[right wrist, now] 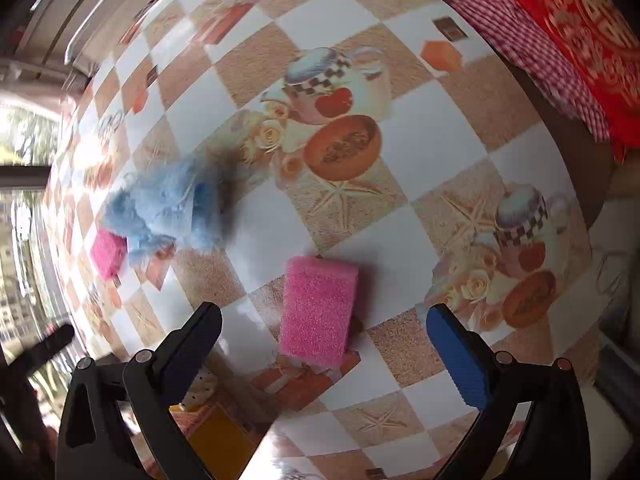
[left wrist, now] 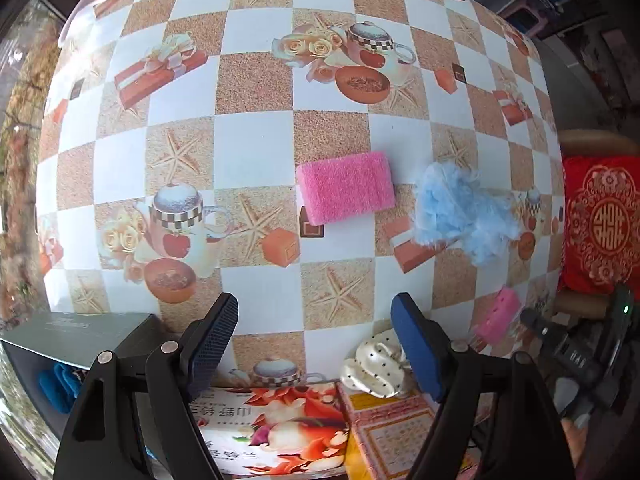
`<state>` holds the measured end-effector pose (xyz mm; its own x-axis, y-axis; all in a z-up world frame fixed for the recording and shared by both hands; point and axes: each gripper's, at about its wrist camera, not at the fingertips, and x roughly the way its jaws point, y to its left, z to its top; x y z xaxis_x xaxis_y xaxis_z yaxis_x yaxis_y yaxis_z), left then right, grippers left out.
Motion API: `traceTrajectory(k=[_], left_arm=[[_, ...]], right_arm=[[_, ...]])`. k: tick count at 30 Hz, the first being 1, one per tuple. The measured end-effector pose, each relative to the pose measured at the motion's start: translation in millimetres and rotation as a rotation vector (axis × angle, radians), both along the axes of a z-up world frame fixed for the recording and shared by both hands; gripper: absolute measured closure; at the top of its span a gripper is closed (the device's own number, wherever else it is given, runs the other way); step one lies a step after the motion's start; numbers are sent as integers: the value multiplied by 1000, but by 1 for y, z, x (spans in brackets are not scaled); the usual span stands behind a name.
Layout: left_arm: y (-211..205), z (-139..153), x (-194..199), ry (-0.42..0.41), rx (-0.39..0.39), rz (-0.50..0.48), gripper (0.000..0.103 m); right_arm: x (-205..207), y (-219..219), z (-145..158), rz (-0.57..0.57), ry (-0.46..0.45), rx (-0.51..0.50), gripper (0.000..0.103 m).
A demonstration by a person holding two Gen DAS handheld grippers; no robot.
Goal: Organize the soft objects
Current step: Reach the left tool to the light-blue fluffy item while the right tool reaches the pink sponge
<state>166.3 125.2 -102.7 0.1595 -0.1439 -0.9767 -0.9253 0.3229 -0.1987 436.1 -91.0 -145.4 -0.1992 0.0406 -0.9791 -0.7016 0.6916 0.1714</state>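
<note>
Both tools hung nearly straight down over the checkered surface [left wrist: 256,148], and neither held anything. The left tool [left wrist: 314,336] stood with its jaws wide apart and only bare cloth between them; the right tool [right wrist: 324,344] was likewise spread, its dark pad at eight o'clock and its blue pad at four o'clock of a pink sponge [right wrist: 318,314]. That sponge lay flat between the right jaws but clear of both pads, which suggested it was being lined up for a pinch across its short sides, not yet gripped.

In the left view a second pink sponge [left wrist: 346,188] lay near the centre, with a blue fluffy piece [left wrist: 456,212] just beside it at three o'clock. A cream polka-dot cloth [left wrist: 374,370] sat at five o'clock, against the edge of a floral box [left wrist: 276,428]. At eight o'clock a grey box [left wrist: 72,332] stood open-sided with something blue inside; it looked like the place where sorted items went, though that was only a guess. The loose pieces were spread well apart, probably so each could be taken singly.
</note>
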Motion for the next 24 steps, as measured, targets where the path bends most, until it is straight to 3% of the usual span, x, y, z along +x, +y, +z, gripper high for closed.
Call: traceTrajectory(k=[3, 9, 14, 19, 24], left_arm=[[12, -14, 5, 7, -37, 79, 21], [28, -36, 26, 52, -17, 150, 21], [35, -42, 34, 65, -16, 175, 21], [41, -49, 36, 85, -16, 191, 21], [48, -62, 41, 83, -22, 198, 21]], right_arm=[[-3, -1, -7, 6, 18, -11, 0], [-14, 4, -36, -2, 20, -60, 0], [-28, 13, -57, 12, 12, -96, 0], [-35, 25, -62, 76, -92, -135, 0], [-36, 30, -66, 33, -91, -148, 0]])
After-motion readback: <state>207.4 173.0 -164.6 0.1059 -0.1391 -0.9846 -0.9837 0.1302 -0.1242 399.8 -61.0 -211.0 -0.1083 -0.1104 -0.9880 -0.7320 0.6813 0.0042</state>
